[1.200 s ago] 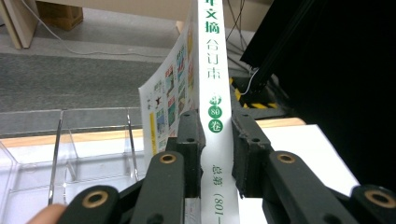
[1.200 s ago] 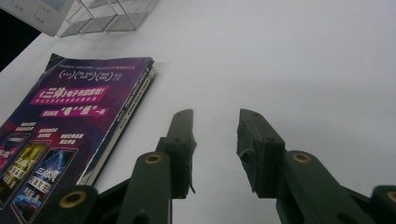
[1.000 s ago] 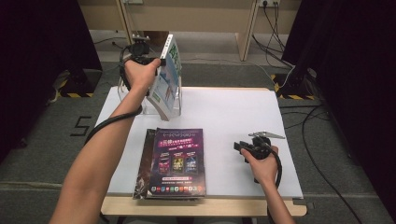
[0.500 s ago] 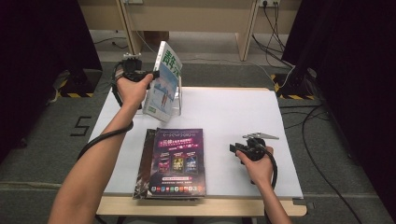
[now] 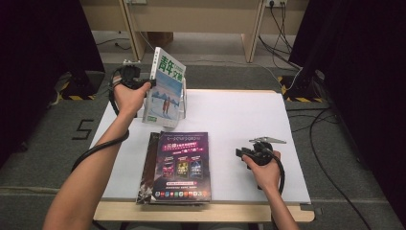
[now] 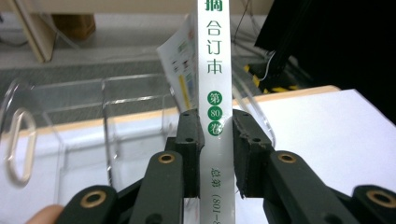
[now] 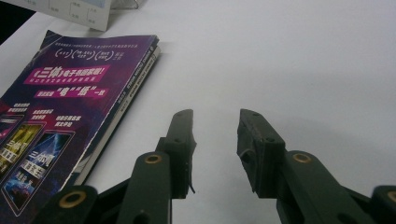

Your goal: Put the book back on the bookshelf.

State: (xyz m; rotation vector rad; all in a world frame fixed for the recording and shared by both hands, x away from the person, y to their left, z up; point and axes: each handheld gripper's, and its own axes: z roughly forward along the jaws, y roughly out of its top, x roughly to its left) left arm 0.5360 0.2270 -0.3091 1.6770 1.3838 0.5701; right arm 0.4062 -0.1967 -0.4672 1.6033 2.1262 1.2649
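Observation:
My left gripper is shut on the white spine of a magazine with green lettering and a blue cover, held upright above the table's far left. In the left gripper view the jaws of this gripper clamp the spine of the magazine, with a clear acrylic file holder right behind it. A purple magazine lies flat on the white table near the front. My right gripper rests low on the table to its right, open with nothing between the jaws; the purple magazine lies to its left.
The clear file holder stands at the table's far left, partly behind the held magazine. Cables trail from both grippers and across the floor. Wooden furniture legs stand beyond the table.
My left gripper has lifted the blue magazine up and to the left, away from the clear holder. The right gripper has stayed almost still on the table.

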